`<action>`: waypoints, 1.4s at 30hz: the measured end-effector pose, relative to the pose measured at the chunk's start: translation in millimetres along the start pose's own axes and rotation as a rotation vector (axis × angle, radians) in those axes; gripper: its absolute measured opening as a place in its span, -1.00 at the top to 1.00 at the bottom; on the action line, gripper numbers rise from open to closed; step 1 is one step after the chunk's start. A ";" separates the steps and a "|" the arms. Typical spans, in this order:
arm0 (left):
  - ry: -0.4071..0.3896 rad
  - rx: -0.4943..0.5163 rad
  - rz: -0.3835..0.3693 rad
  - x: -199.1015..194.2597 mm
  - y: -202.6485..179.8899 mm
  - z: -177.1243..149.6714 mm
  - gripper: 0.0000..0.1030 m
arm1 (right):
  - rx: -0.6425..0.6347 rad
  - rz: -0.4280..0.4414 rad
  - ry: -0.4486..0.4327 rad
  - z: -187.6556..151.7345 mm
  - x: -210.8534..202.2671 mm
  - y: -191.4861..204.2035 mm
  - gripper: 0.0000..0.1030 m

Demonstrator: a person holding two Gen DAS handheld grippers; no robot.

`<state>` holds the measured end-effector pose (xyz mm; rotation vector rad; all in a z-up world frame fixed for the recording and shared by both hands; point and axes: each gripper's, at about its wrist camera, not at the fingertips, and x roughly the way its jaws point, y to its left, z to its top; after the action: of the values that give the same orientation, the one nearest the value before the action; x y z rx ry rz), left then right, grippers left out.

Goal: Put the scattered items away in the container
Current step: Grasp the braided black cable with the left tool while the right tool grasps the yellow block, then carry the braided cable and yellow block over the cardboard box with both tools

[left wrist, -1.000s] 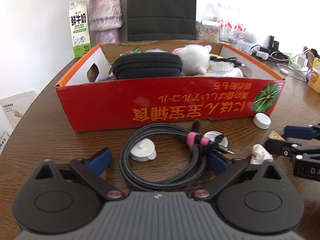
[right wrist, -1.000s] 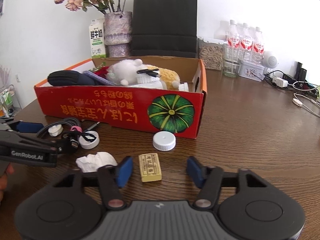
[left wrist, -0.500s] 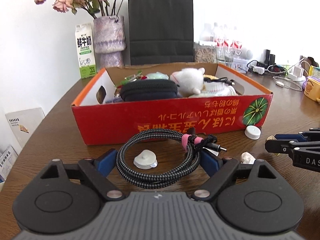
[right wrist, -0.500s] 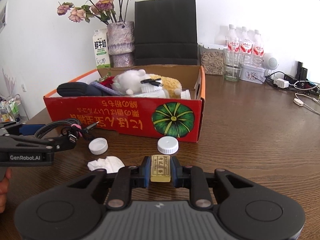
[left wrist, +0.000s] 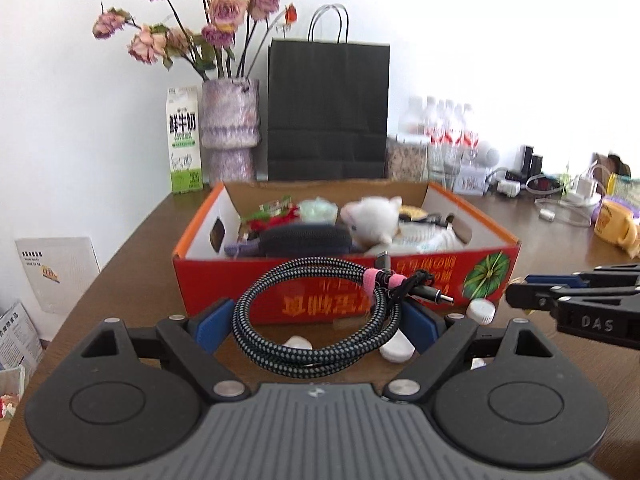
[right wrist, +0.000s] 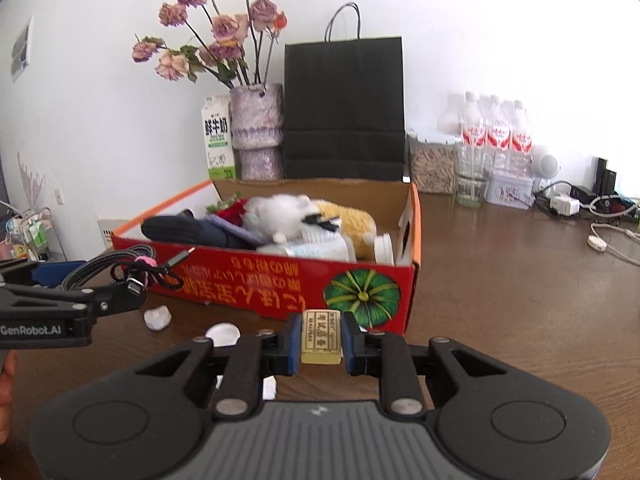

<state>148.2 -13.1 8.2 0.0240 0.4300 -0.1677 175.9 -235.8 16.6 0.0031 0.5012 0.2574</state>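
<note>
Braided black-and-grey cable (left wrist: 316,320), coiled into a loop with a pink strap round it, sits pinched across its width in the left gripper (left wrist: 316,326); fingers spread wide but the blue pads press the coil on both sides; plug ends stick out to the right, toward the red box (left wrist: 344,284); a second back it was lying flat on the wooden table (left wrist: 132,280), now it's lifted clear, in front of the box's near wall, with the white caps left below on the wood; over on the right, the right gripper (right wrist: 321,338) has its fingers nearly together, squeezing a small yellowish eraser (right wrist: 321,336); long axis runs straight away from the camera, pointing at the box's pumpkin picture; a second ago the eraser lay on the table between wide-open fingers, now it's held up off the wood.
</note>
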 end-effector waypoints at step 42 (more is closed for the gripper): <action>-0.125 -0.105 0.174 109.3 25.9 70.3 -0.72 | 0.124 -0.083 -0.139 76.4 107.8 -22.6 0.62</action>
<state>279.4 -8.8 26.3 -0.0523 0.3099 0.0249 308.8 -226.8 31.0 0.1198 0.3769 0.1432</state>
